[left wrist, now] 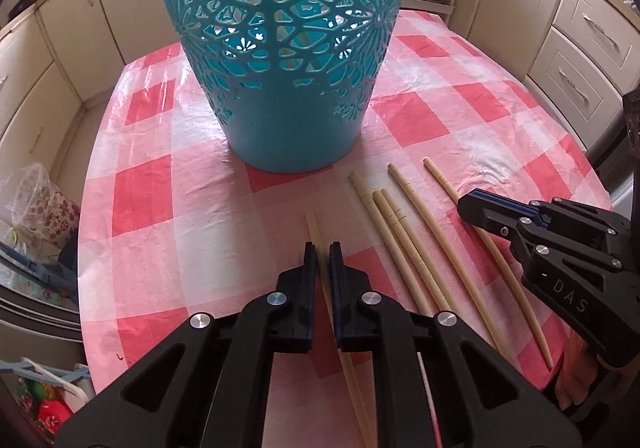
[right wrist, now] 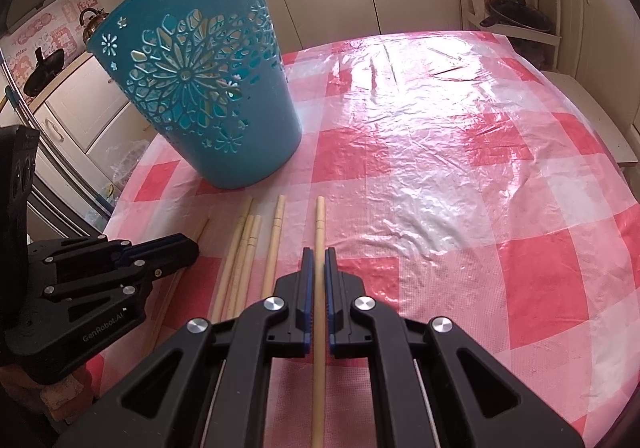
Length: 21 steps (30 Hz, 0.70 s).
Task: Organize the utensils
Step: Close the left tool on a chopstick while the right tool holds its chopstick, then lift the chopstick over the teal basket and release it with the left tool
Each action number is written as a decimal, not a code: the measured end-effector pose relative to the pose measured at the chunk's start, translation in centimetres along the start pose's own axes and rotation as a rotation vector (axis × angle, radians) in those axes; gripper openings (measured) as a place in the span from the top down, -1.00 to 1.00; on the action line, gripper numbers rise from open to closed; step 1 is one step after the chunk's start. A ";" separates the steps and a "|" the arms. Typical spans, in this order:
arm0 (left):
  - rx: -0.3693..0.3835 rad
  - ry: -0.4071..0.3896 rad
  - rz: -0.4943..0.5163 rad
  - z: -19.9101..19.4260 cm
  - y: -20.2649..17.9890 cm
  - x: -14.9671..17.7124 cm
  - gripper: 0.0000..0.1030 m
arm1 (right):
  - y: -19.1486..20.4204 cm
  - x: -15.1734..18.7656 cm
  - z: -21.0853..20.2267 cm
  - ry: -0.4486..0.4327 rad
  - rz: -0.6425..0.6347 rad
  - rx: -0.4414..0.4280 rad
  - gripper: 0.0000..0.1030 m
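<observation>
A tall teal openwork basket (left wrist: 288, 68) (right wrist: 200, 88) stands upright on the table's red-and-white checked cloth (left wrist: 160, 208) (right wrist: 440, 168). In front of it several pale wooden chopsticks (left wrist: 390, 224) (right wrist: 245, 248) lie roughly side by side. My left gripper (left wrist: 322, 252) (right wrist: 192, 246) is shut on the leftmost chopstick (left wrist: 314, 228), which lies on the cloth. My right gripper (right wrist: 319, 254) (left wrist: 469, 205) is shut on the rightmost chopstick (right wrist: 319, 224) (left wrist: 440, 180), also low on the cloth. Both grippers point down toward the basket's foot.
Cream kitchen cabinets (left wrist: 580, 28) ring the table. Plastic bags (left wrist: 36, 204) sit off its left edge. A white rack holding a dark pan (right wrist: 516, 16) stands at the far right. The cloth to the right of the chopsticks is glossy and wrinkled.
</observation>
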<state>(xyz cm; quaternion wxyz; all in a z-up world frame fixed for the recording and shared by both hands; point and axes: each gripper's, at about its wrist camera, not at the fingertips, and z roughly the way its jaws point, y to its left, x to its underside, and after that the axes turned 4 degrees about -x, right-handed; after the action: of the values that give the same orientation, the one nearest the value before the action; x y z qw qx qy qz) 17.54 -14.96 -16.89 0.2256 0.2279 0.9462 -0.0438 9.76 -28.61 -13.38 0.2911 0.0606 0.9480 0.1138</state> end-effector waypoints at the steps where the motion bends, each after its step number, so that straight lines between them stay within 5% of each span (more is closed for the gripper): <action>1: -0.003 -0.001 0.007 0.0 -0.2 0.0 0.86 | 0.0 0.0 0.1 0.000 -0.003 0.002 0.88; 9: 0.059 -0.109 -0.089 -3.8 1.2 0.5 0.91 | 0.1 -0.1 0.3 0.001 0.001 -0.009 0.88; 21: 0.181 -0.542 -0.215 -18.4 4.3 -5.1 0.91 | -0.3 0.0 0.1 -0.002 0.015 -0.018 0.88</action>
<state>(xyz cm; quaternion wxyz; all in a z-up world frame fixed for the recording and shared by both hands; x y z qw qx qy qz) 16.06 -9.77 1.90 0.4429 0.1258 0.8623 -0.2107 9.78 -28.91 -13.53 0.2915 0.0652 0.9462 0.1244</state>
